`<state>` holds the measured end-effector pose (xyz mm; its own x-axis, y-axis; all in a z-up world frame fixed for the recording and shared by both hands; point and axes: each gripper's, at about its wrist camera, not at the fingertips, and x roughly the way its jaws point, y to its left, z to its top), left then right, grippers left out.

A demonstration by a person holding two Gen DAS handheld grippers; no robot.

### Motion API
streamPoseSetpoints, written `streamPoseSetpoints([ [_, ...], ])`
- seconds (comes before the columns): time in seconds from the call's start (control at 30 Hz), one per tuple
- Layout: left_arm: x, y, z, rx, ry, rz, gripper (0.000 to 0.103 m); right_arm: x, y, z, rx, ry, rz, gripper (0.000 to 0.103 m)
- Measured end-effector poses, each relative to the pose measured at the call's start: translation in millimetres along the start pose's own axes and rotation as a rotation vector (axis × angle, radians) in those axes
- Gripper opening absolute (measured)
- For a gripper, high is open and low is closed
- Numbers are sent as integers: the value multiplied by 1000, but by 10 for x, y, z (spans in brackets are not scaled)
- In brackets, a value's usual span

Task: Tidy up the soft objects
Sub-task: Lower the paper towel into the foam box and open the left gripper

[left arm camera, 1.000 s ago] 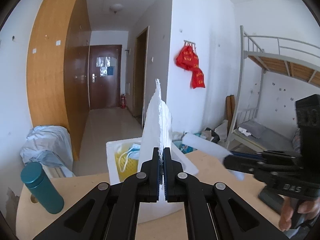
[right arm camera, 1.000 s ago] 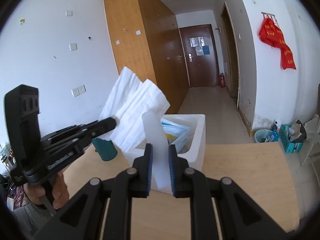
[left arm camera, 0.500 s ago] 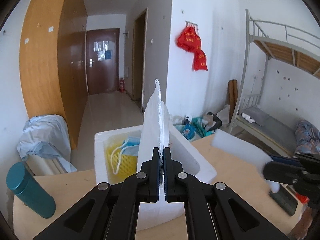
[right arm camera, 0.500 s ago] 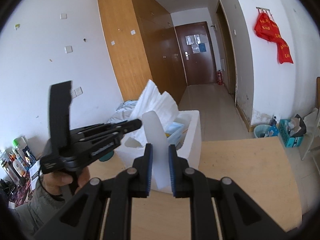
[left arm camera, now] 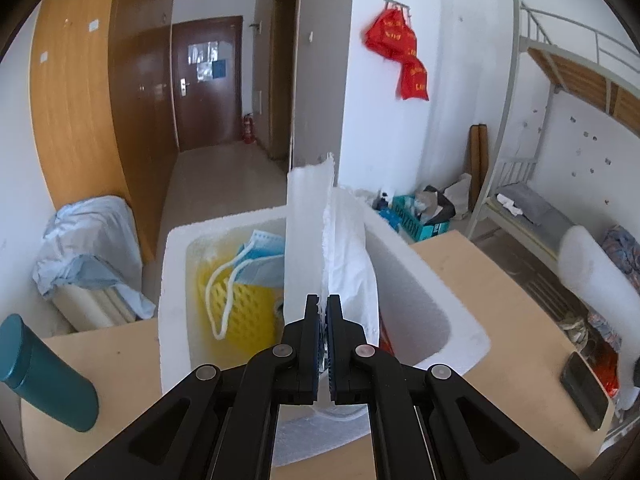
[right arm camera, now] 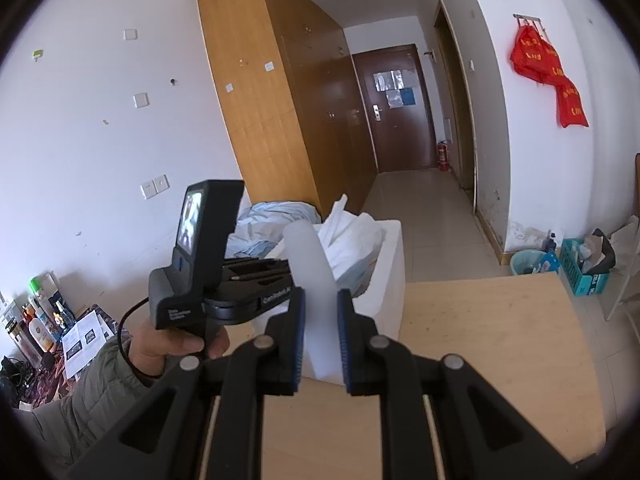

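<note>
Here, the left gripper (left arm camera: 323, 312) — clamped tight on a sheet of white wadding (left arm camera: 344, 248) — holds it upright over the white foam box (left arm camera: 424, 256), long axis vertical, directly above the opening. The right gripper (right arm camera: 320, 312) (farther back from the box) pinches a white foam strip (right arm camera: 312, 264). Face masks (left arm camera: 256, 260) and a yellow mesh (left arm camera: 244, 304) already lie inside; the box sits on a wooden table (right arm camera: 488, 360) in a dormitory room.
</note>
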<state>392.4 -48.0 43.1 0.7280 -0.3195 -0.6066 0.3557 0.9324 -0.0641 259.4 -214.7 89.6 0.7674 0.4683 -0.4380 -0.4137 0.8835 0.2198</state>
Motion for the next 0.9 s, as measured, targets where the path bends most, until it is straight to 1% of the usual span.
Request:
streamPoseSetpoints([
  [0.43, 146, 36, 2, -37, 80, 37, 3, -11, -21, 0, 1, -1, 9, 19],
  [0.53, 86, 29, -3, -36, 58, 46, 4, -8, -31, 6, 1, -2, 9, 19],
  [0.6, 48, 13, -21, -21, 52, 64, 6, 3, -38, 5, 1, 1, 9, 19],
  [0.7, -11, 10, -49, -17, 44, 85, 10, 9, -42, 1, 1, 3, 12, 19],
  [0.73, -46, 16, -58, -16, 37, 87, 17, 11, -37, 0, 0, 3, 13, 19],
  [0.77, -75, 15, -65, -11, 30, 85, 31, 11, -31, 0, -2, 4, 15, 19],
  [0.8, -127, 18, -77, -11, 12, 83, 40, 8, -27, 0, -4, 3, 15, 19],
  [0.83, -148, 8, -75, -14, -3, 85, 59, 9, -26, 1, -5, 3, 16, 19],
  [0.87, -193, 11, -73, -17, -28, 91, 73, 9, -24, 3, -5, 3, 18, 19],
  [0.9, -248, 20, -78, -19, -54, 98, 76, 11, -23, 3, -6, 3, 17, 19],
])
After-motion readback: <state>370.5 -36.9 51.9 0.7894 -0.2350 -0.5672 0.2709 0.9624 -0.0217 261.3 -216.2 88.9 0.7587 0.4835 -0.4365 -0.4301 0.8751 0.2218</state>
